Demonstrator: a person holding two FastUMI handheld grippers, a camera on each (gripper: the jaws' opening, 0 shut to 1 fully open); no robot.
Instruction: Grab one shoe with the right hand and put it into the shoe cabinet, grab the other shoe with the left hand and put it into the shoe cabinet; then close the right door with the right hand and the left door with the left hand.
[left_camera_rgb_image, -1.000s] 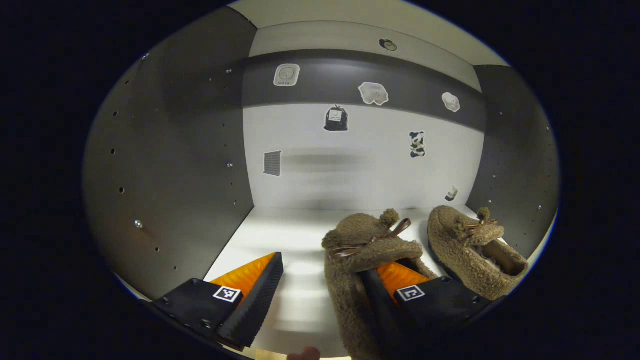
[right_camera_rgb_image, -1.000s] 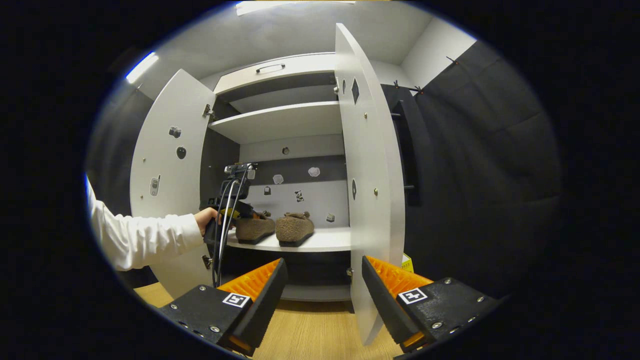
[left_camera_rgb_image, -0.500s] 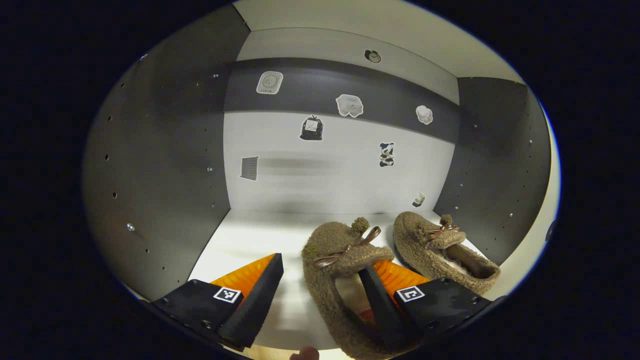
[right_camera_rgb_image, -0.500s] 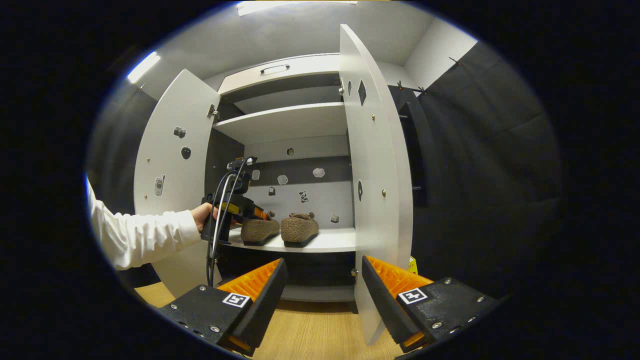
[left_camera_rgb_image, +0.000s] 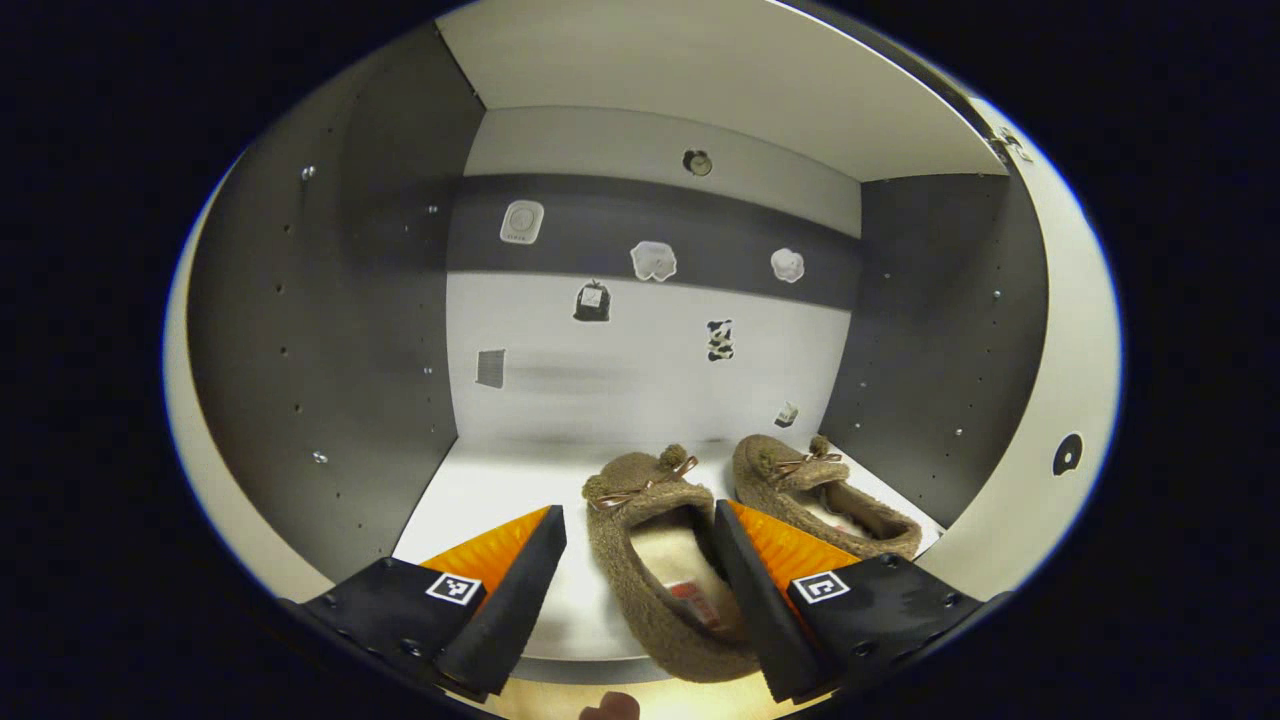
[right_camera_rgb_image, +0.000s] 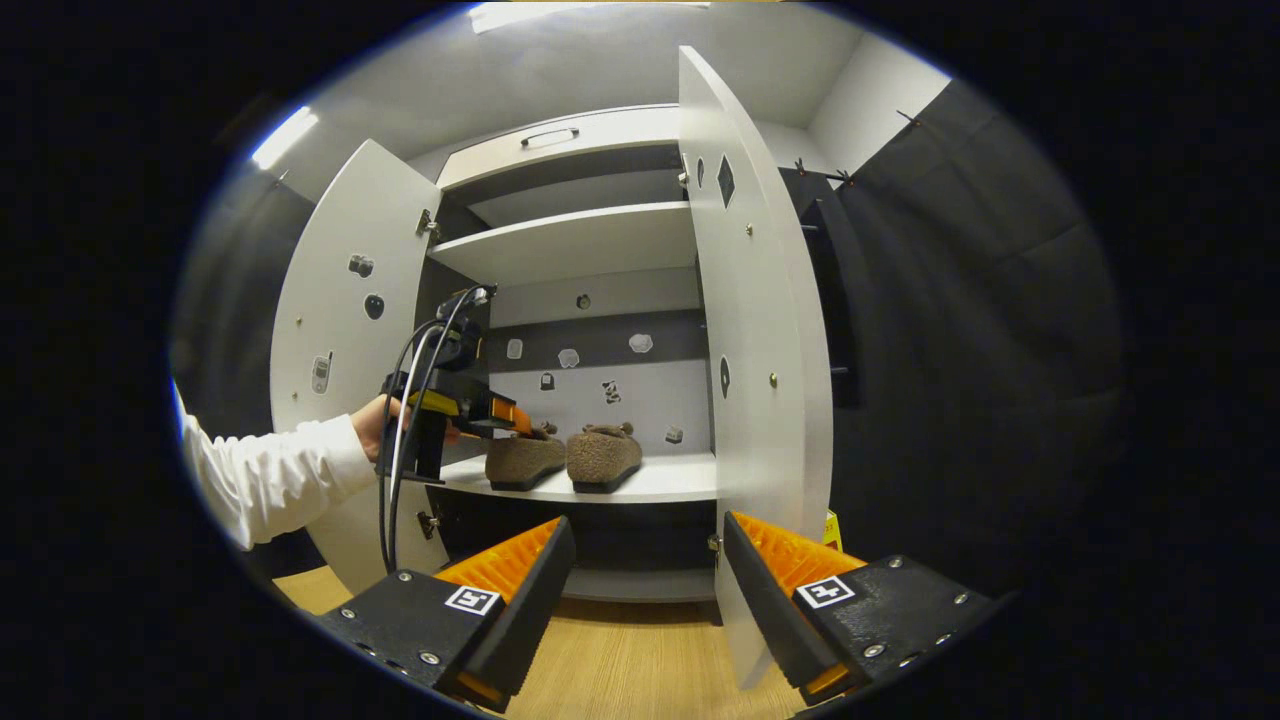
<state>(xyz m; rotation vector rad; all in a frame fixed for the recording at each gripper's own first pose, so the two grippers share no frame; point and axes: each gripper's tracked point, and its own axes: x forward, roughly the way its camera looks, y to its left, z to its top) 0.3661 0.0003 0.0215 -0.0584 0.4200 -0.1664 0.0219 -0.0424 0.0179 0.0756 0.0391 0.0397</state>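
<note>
Both shoes parked side by side on the cabinet shelf, left gripper spread around the near one, right gripper spread too, so best backing straight out toward 6 o'clock before grabbing doors.

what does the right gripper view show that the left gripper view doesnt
The right gripper view takes in the whole white shoe cabinet: its open left door, open right door, the upper shelf, the wooden floor, and a white-sleeved hand holding the left gripper at the shelf.

The left gripper view gives the close look: the nearer fuzzy brown slipper's pale lining and the stickers on the back wall.

Both share the two fuzzy brown slippers side by side on the white shelf.
</note>
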